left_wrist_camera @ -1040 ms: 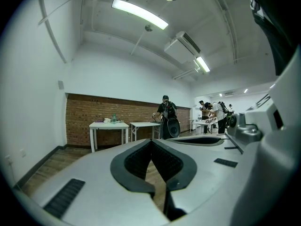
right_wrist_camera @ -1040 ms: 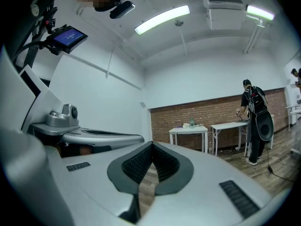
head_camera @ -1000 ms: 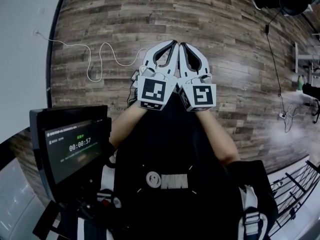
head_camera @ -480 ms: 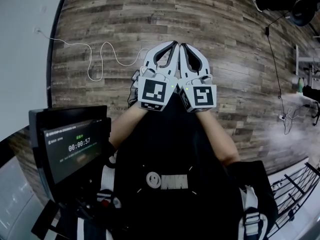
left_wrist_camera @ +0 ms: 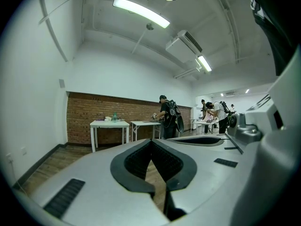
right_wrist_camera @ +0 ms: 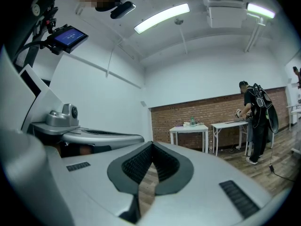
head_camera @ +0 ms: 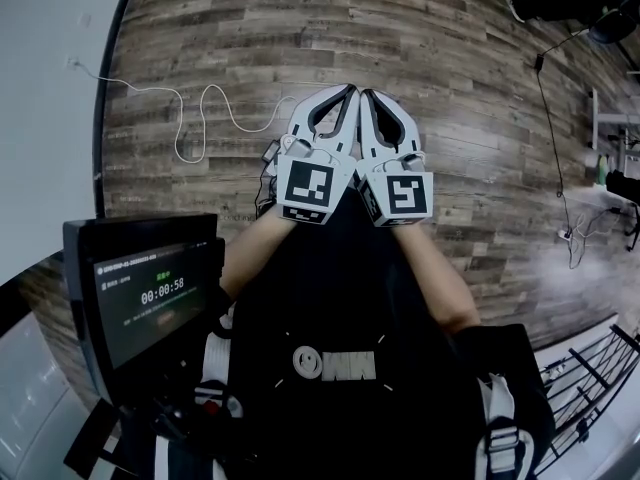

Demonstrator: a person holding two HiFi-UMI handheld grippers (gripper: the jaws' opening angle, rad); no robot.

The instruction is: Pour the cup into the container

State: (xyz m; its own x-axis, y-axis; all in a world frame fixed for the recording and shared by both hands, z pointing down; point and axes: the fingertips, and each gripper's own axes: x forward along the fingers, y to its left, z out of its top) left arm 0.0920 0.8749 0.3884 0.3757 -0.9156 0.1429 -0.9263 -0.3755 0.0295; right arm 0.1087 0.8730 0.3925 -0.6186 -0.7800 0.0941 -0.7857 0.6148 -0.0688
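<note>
Cup unseen; left claw [head_camera: 350, 89], right claw [head_camera: 363, 91] closed, adjacent.

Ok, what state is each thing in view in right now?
left tongs: shut, empty, held beside the right pair.
right tongs: shut, empty.
screen: on, timer showing.
white cable: slack on the floor.
cup, container: not in view.

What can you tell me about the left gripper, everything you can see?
The left gripper is pale grey plastic with black ribbed pads and a marker cube at its back. Its jaws are shut, tips meeting, nothing between them. It is held out roughly level above the wooden floor, close beside the right gripper.
</note>
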